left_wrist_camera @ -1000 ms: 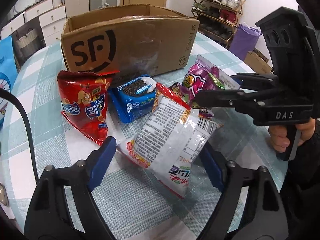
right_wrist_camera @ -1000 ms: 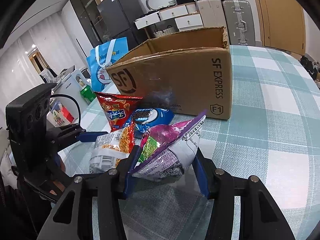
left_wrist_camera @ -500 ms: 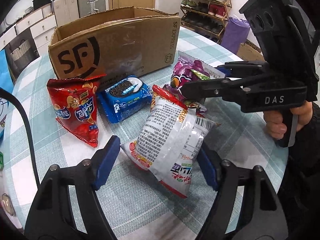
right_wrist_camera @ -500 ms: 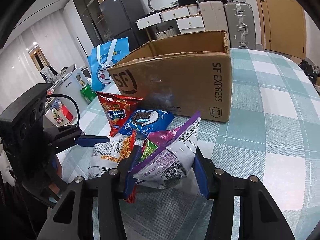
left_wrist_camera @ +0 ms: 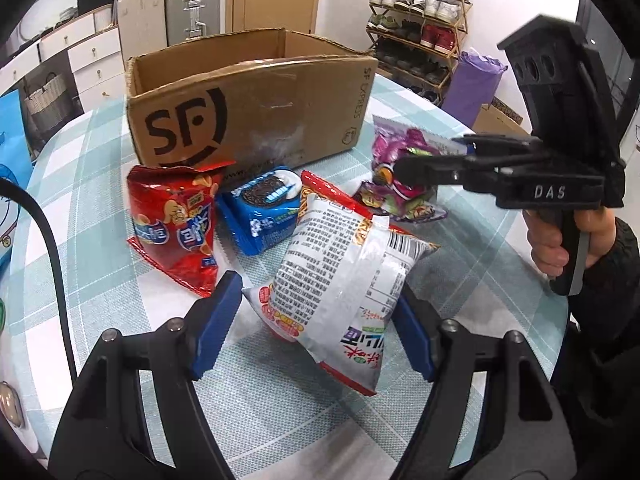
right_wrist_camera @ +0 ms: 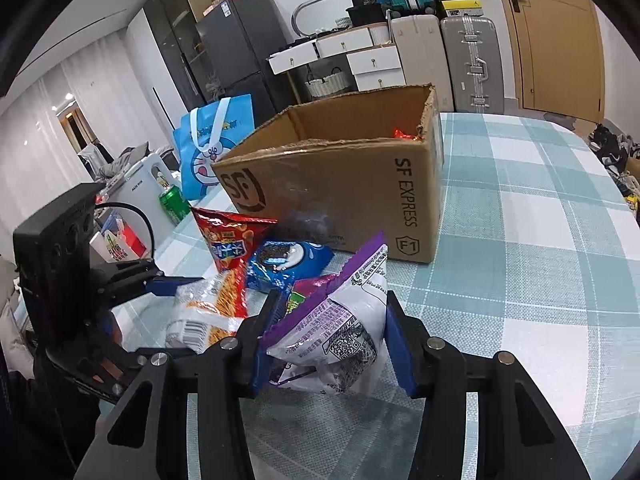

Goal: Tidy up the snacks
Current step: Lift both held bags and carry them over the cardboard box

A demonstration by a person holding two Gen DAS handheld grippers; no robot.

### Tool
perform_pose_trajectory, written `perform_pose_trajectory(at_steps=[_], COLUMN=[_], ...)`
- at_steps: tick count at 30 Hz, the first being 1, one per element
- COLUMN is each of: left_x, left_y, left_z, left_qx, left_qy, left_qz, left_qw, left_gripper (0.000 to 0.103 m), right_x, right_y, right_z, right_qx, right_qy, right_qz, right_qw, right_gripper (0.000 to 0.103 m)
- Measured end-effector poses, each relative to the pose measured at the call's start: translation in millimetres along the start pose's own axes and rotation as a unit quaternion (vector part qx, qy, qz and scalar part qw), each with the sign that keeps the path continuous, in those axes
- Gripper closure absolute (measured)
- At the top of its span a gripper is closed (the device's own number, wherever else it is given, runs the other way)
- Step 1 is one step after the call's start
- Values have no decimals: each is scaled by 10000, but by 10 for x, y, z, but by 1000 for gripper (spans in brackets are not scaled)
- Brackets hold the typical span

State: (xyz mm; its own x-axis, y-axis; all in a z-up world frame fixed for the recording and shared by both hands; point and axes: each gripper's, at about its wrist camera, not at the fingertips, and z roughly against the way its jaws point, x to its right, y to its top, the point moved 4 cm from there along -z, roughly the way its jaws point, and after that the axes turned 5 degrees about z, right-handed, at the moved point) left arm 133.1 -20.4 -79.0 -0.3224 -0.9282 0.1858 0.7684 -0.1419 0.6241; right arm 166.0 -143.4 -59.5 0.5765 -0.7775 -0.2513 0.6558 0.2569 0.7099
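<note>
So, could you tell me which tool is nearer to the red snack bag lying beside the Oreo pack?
Left. The left tool straddles the white noodle bag right beside the red snack bag; the right tool, closing on the purple bag, sits beyond that noodle bag.

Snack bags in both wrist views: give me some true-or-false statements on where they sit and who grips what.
1. The right gripper squeezes the purple-and-white foil snack bag. True.
2. The left gripper straddles the blue cookie pack. False: the white noodle-snack bag with red edges lies between its closing jaws.
3. The brown cardboard SF box stands open-topped. True.
4. The red crinkled chip bag is inside the box. False: it lies on the checked tablecloth before it.
</note>
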Motion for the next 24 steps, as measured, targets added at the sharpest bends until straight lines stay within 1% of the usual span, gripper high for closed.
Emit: perform_pose_trajectory(at_steps=[2, 5, 7, 9, 10, 11, 13, 16, 17, 20, 24], left_x=[-22, -50, -55, -67, -64, -68, -80, -96, -105, -101, -125], left_y=[1, 9, 17, 24, 18, 17, 17, 23, 25, 26, 36], left_z=[9, 43, 78, 111, 126, 137, 162, 188, 199, 235, 287], left_qx=[0, 48, 102, 145, 156, 166, 183, 209, 218, 265, 357], left_qy=[-1, -25, -69, -90, -89, -83, -66, -54, -52, -59, -61], left_qz=[52, 133, 172, 211, 225, 231, 249, 291, 311, 364, 431], left_qw=[10000, 9999, 9998, 9996, 9996, 9996, 9995, 9993, 9993, 9990, 9984], left_gripper=[32, 32, 32, 32, 32, 32, 32, 32, 32, 32, 32], right_x=[22, 46, 60, 65, 71, 72, 73, 71, 69, 46, 12], right_y=[-29, -65, -86, -101, -108, -115, -137, -162, -159, -137, -100], right_z=[-39, -99, -126, -145, -159, -177, -215, -276, -275, -239, -178], right_qx=[-108, -224, -283, -333, -349, -362, -413, -463, -436, -322, -205], right_qy=[-6, -149, -100, -49, -73, -61, 19, -33, -47, 2, 70], right_qz=[-25, -26, -81, -120, -145, -175, -223, -247, -245, -184, -110], right_qw=[9999, 9996, 9995, 9994, 9993, 9992, 9989, 9986, 9987, 9993, 9997], right_gripper=[54, 54, 54, 49, 43, 40, 39, 40, 43, 46, 49])
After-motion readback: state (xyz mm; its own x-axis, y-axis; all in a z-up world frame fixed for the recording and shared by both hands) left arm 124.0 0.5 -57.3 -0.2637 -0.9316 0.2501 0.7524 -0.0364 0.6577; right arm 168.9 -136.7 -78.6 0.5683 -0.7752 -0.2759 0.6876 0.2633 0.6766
